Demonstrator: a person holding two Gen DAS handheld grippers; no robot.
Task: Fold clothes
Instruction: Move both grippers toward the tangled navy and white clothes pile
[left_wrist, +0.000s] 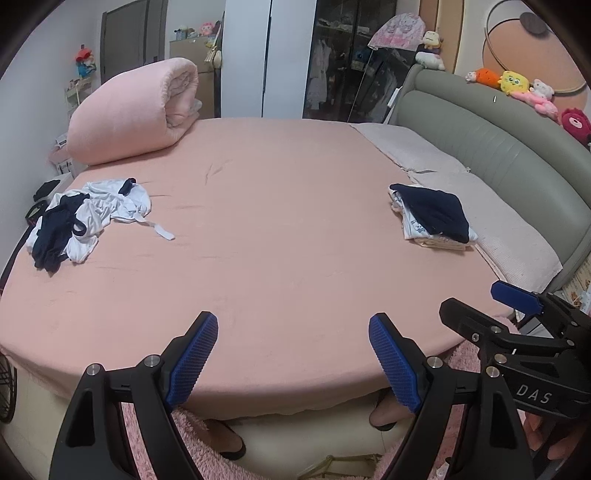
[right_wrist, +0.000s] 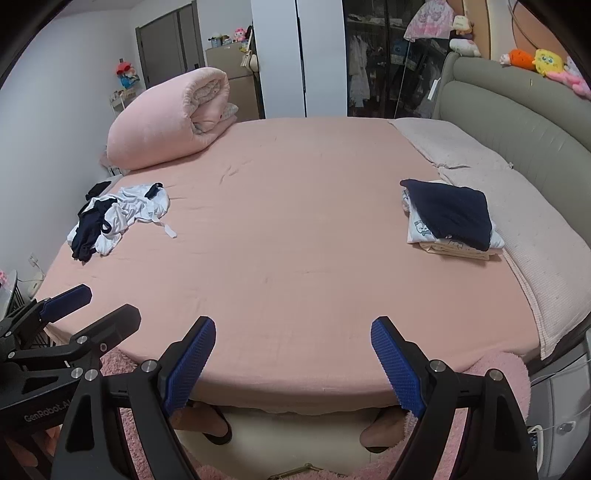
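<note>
Both grippers hang over the near edge of the bed (left_wrist: 280, 236), holding nothing: the left gripper (left_wrist: 293, 363) and the right gripper (right_wrist: 293, 363) each have their jaws spread wide. At the left of the frame lies a crumpled heap of white and navy clothes (left_wrist: 88, 218); at the right, beside the pillows, sits a folded stack (left_wrist: 430, 218). By my judgement the hands are between garments. The next move calls for reaching to the heap and pulling out one piece.
</note>
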